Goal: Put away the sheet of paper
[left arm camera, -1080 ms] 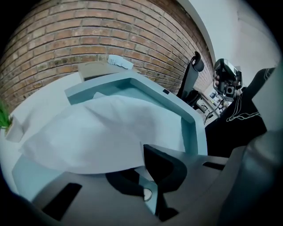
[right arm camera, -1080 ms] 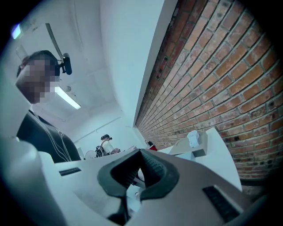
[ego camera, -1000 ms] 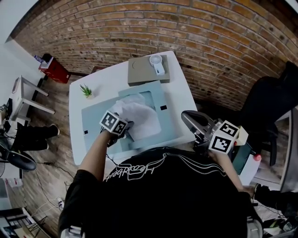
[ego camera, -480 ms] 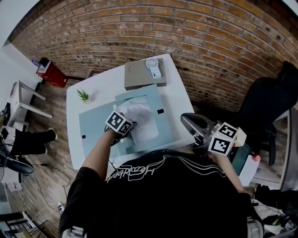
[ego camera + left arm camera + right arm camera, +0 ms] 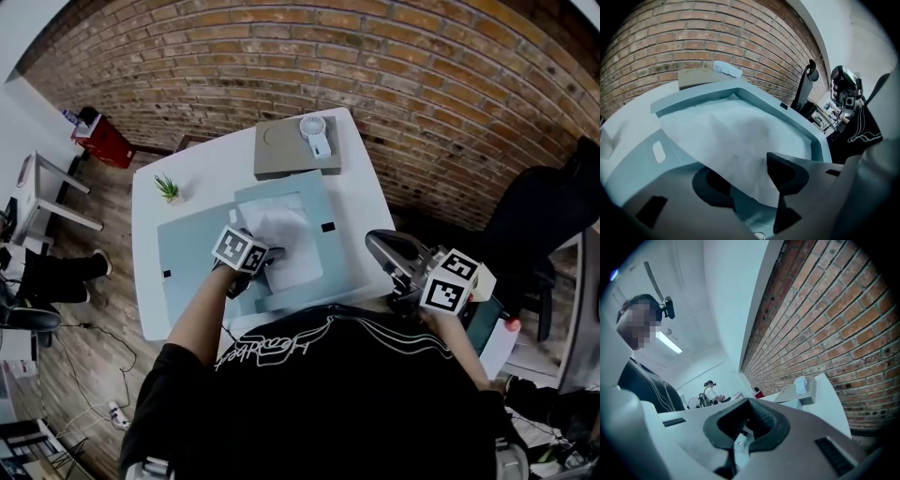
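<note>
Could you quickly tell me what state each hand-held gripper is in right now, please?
Left hand-held gripper: open, jaws just opened; the paper edge lies loose between them.
Right hand-held gripper: closed, holding nothing.

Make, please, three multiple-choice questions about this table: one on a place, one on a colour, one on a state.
1. Where does the white fan stand?
A. on the grey box
B. on the floor
C. beside the plant

2. What colour is the tray under the sheet of paper?
A. red
B. light blue
C. black

3. How do the jaws of the left gripper stand?
A. shut on the sheet
B. apart
C. shut on the fan

Answers:
1 A: the fan sits on the box at the table's far end.
2 B: the head view and the left gripper view both show it pale blue.
3 B: the jaws have just been opening, and the sheet's edge lies between them, unpressed.
</note>
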Demonstrator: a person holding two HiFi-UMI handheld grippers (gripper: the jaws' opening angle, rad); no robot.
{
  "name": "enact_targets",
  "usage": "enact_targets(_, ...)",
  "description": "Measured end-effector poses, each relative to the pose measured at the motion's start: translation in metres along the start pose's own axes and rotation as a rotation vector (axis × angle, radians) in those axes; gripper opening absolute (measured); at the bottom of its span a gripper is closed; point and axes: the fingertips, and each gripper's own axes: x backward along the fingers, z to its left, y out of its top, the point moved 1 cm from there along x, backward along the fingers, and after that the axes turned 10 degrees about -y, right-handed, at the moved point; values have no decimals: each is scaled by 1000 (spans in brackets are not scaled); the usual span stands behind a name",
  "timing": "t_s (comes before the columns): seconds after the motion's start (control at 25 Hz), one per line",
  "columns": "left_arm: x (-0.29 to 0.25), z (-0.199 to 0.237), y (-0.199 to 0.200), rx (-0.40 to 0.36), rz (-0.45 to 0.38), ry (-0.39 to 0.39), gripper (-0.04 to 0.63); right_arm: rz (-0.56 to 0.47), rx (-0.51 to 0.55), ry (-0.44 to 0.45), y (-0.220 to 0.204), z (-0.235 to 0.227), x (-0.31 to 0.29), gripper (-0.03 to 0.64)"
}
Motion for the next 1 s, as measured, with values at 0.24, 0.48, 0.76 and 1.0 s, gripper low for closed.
enact_targets(0.24,20,15,-5,70,-99,100,333,13,-10,3,-5,8,-9,2)
enact_targets(0.48,59,19,-25,145,-220,170,342,44,30,15,-18,38,-16,3)
enact_targets(0.76,103,-35,-29,122,-396,108,184,80,31,27,-41,73,-18,2)
enact_targets(1.0,157,-123,-9,-42,-634,-14,43,101,17,45,-62,102,-16,2)
